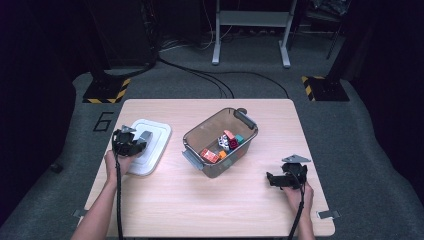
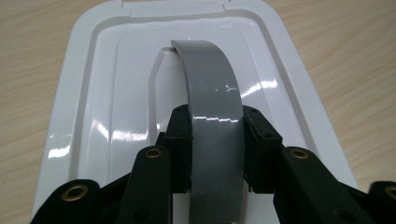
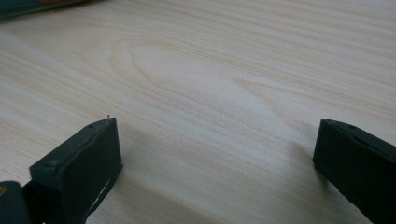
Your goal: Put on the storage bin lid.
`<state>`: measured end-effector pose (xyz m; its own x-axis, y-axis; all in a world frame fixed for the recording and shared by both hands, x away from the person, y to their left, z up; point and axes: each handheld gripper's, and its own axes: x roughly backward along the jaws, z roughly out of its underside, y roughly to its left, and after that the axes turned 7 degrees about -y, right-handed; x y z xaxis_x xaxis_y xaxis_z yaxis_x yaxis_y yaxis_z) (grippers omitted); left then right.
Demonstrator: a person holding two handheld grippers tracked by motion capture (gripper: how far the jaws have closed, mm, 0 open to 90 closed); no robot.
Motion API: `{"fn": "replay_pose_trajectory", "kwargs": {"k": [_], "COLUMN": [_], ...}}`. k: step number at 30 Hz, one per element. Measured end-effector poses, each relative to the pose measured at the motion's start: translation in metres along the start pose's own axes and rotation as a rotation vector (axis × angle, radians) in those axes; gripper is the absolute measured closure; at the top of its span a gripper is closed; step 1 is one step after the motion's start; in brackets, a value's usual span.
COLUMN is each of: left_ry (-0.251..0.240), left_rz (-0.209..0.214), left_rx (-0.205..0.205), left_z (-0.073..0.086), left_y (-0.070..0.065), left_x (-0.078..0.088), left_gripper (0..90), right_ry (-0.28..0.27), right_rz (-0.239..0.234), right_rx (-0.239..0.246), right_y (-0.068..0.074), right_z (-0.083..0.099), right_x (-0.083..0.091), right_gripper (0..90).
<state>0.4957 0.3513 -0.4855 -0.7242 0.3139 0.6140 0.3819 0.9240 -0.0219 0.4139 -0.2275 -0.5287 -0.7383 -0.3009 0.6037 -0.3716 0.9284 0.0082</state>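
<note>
The left gripper [image 2: 217, 154] has its jaws clamped across the grey handle [image 2: 212, 107] of the white lid [image 1: 146, 145], which lies flat left of the open bin [image 1: 220, 141], the right gripper [image 1: 272, 180] gaping empty beyond it.

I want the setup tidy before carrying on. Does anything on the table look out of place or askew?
Nothing spilled or damaged. The white lid lies off the brown bin, which sits askew to the table edges, toys inside. The left claw is shut on the lid's grey handle.
</note>
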Motion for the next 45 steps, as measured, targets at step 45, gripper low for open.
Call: {"fn": "replay_pose_trajectory", "kwargs": {"k": [45], "left_ry": [-0.11], "left_rz": [0.172], "left_rx": [-0.119], "left_z": [-0.127], "left_y": [-0.051], "left_x": [0.064], "left_gripper": [67.2], "right_ry": [-0.001], "right_rz": [-0.001], "right_rx": [-0.001], "right_y": [0.0], "right_z": [0.0], "right_x": [0.0], "right_gripper": [0.3]}}
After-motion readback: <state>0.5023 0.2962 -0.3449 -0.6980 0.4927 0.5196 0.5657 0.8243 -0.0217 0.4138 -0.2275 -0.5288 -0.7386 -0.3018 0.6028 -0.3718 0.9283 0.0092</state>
